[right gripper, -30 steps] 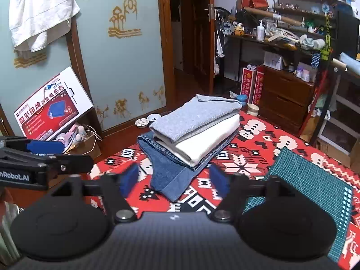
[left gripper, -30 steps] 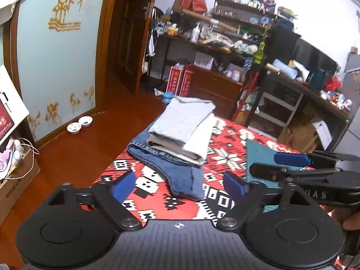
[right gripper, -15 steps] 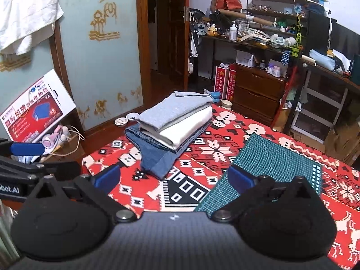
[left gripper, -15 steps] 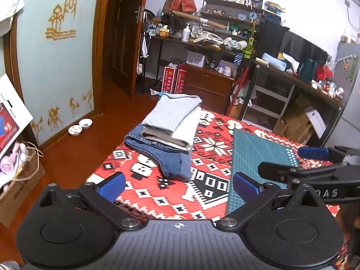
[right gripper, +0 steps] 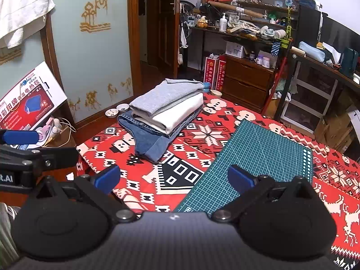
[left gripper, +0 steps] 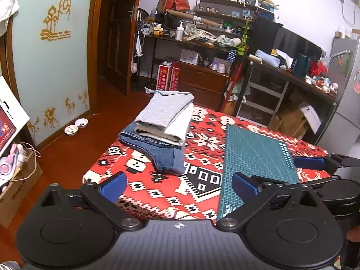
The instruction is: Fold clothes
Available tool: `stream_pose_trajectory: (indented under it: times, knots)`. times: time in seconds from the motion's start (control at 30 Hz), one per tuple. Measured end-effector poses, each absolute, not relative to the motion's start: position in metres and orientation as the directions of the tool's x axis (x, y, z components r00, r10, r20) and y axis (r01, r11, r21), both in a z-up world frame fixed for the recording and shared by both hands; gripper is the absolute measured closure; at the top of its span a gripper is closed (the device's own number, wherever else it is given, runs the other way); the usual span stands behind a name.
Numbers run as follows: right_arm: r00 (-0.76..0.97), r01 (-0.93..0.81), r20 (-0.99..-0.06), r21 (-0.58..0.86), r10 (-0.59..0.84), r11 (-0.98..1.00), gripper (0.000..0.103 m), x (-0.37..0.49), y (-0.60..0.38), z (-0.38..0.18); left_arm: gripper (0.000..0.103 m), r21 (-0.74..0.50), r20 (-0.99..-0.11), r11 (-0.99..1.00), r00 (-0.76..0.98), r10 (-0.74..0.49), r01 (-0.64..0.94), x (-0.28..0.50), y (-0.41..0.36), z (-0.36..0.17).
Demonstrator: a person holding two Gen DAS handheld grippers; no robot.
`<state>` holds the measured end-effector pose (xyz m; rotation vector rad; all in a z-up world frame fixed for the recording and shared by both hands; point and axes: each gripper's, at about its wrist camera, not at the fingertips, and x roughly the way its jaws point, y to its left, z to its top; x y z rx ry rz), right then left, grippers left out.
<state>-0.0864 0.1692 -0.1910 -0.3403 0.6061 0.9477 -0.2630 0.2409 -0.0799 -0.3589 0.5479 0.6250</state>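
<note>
Nearest the cameras, the left gripper [left gripper: 178, 183] was held above the near edge of the tabletop [left gripper: 198, 200] with its jaws spread wide and nothing between its blue pads [left gripper: 113, 185]. The right gripper [right gripper: 173, 178] was held likewise, jaws wide apart and empty, just beside the left one, whose blue-tipped finger could be seen at the left edge of the right wrist view. Below the grippers a red, white and black patterned cloth [right gripper: 144, 186] was spread over the tabletop, and a green cutting mat [right gripper: 254, 155] was laid flat on it toward the right. Farther back, near the left far corner, the stack of folded clothes [right gripper: 165, 114] was set on the cloth, apart from the mat and well clear of both grippers. At its bottom, folded blue jeans [right gripper: 149, 144] were laid with one end protruding toward the cameras; a cream-white folded garment [right gripper: 180, 114] was placed on them, and a grey folded garment [right gripper: 162, 96] was placed on top. Beyond the tabletop, two small pet bowls [left gripper: 75, 127] were seen on the wooden floor by the pale blue wall, with a brown wooden door [right gripper: 165, 29] past them. At the far wall, cluttered dark shelves [left gripper: 216, 29] and a wooden drawer chest [right gripper: 247, 79] were visible.
</note>
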Motion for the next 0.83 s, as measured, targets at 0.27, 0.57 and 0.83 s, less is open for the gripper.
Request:
stream_pose_trajectory:
  times: [0.27, 0.57, 0.83]
  knots:
    - [0.444, -0.832, -0.616, -0.013, 0.651, 0.554, 0.0, -0.0805, 0.17, -0.1907, 0.002, -0.107, -0.598, 0.742, 0.639, 0.484, -0.661, -0.2615, 0.2405, -0.0807]
    - [0.446, -0.831, -0.615, -0.013, 0.651, 0.557, 0.0, -0.0783, 0.1727, -0.1898, 0.002, -0.038, -0.622, 0.712, 0.574, 0.533, -0.702, -0.2608, 0.243, -0.0821]
    - [0.441, -0.833, -0.618, -0.011, 0.651, 0.553, 0.0, -0.0801, 0.1744, -0.1912, 0.003, -0.027, -0.624, 0.708, 0.565, 0.54, -0.706, -0.2633, 0.2465, -0.0816]
